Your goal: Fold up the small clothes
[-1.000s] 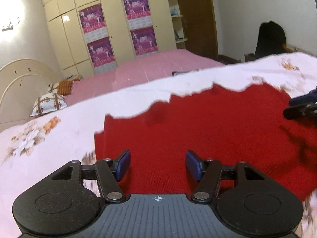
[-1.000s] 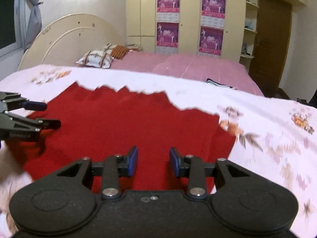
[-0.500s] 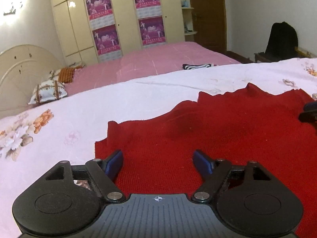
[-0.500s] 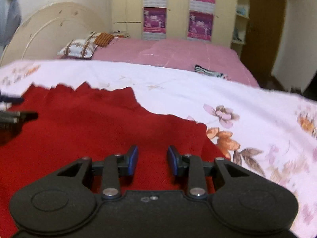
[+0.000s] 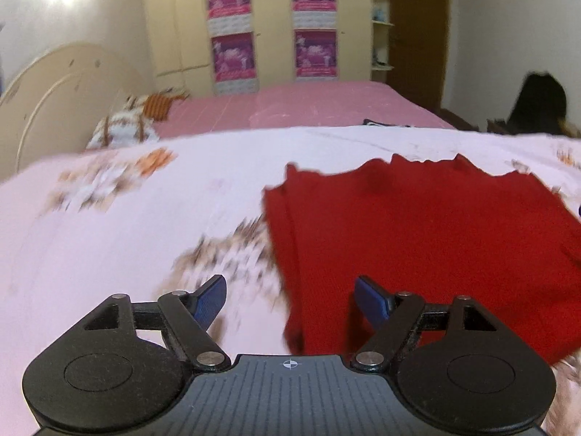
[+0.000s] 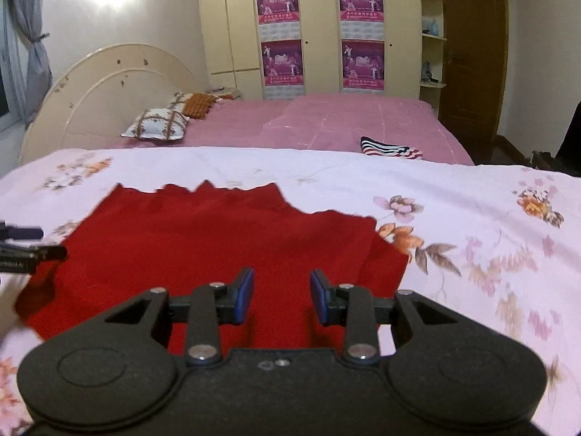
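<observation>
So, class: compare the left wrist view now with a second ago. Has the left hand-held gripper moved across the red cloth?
Yes. The left hand-held gripper has shifted leftward: it now straddles the red cloth's left edge, one finger over the floral sheet.

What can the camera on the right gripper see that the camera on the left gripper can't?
Only the right wrist view shows the grey curtain by the window, the striped folded cloth in full, and the left gripper's fingers at the picture's left edge.

Only the left wrist view shows the black bag by the far wall, and the garment's left edge between the open left gripper.

Both show the red garment flat on the flowered sheet, the pink bed, pillows and the wardrobe posters. The right gripper hovers open over the garment.
</observation>
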